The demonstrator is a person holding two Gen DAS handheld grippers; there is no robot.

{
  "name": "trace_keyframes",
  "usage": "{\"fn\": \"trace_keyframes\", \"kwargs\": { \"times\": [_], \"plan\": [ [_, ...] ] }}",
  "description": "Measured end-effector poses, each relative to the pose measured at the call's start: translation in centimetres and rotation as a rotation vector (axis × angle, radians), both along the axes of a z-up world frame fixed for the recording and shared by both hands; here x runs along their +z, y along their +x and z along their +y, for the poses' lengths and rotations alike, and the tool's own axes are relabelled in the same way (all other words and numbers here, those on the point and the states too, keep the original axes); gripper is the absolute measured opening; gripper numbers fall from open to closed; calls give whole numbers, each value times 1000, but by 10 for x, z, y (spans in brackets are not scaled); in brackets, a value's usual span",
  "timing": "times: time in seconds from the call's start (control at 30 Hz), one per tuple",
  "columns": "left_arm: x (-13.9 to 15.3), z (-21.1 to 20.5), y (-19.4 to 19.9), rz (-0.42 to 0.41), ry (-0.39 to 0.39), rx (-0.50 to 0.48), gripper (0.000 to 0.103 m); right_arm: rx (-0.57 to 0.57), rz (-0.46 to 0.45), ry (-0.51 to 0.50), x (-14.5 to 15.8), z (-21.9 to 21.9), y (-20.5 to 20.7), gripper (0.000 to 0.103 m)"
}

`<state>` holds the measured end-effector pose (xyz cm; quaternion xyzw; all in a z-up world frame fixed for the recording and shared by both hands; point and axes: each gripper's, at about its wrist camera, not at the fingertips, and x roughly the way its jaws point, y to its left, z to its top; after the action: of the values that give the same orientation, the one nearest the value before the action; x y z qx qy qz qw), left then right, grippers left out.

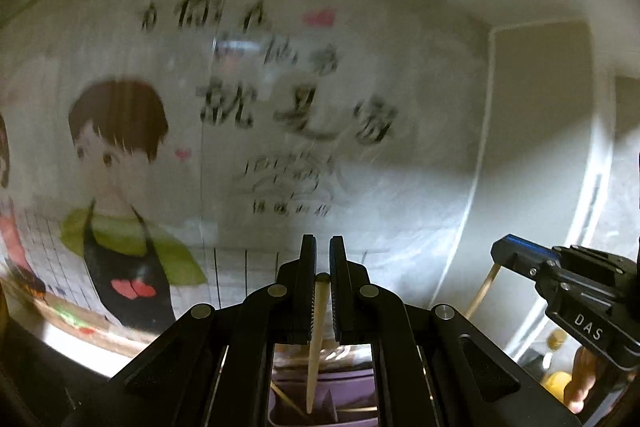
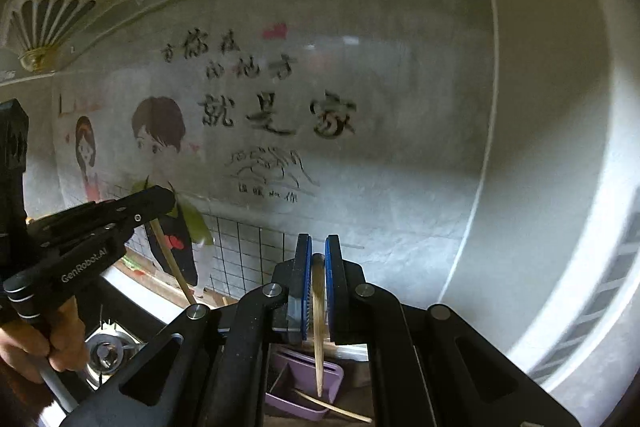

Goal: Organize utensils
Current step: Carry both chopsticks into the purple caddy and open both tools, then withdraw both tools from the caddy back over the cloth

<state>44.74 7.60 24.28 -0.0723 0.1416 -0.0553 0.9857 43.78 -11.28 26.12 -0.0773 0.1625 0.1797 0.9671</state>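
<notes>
Gripping one wooden chopstick point(image 1: 318, 331) in my left gripper point(image 1: 322, 267) and another chopstick point(image 2: 318, 311) in my right gripper point(image 2: 318, 259) marked "DAS", I hold both above the purple utensil box point(image 2: 304, 387) containing loose sticks, before the cartoon wall poster point(image 2: 224, 131).

The left gripper point(image 1: 322, 259) sits at 6 o'clock in its own view, a chopstick point(image 1: 316, 339) between its fingers, tip hanging over the holder point(image 1: 296, 387) below. At 4 o'clock the right gripper point(image 1: 516, 255) carries a second chopstick point(image 1: 482, 291). Behind both, the wall poster point(image 1: 224, 131) runs from 9 to 12 o'clock. In the right wrist view the left gripper point(image 2: 160, 199) is at 9 o'clock, the burner point(image 2: 106, 353) at 7 o'clock beneath it, and more sticks point(image 2: 332, 409) lie in the holder at 6 o'clock.
</notes>
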Motion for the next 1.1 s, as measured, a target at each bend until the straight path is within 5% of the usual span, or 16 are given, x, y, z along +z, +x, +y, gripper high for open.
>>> {"fn": "trace_keyframes", "kwargs": {
  "times": [0.37,0.67,0.87,0.97,1.1],
  "plan": [
    [-97,16,62,168,-75,32,6,-48,205,26,-101,5,78,5],
    [-157,16,82,332,-94,10,9,-55,282,-3,-147,11,90,5],
    [-144,20,73,318,-110,12,23,-62,322,-43,-151,6,88,11],
    [-122,21,55,265,-111,12,29,-81,266,-50,-137,2,73,27],
    [-100,21,26,234,-103,-4,33,-89,194,-65,-115,-4,44,31]
  ]
}}
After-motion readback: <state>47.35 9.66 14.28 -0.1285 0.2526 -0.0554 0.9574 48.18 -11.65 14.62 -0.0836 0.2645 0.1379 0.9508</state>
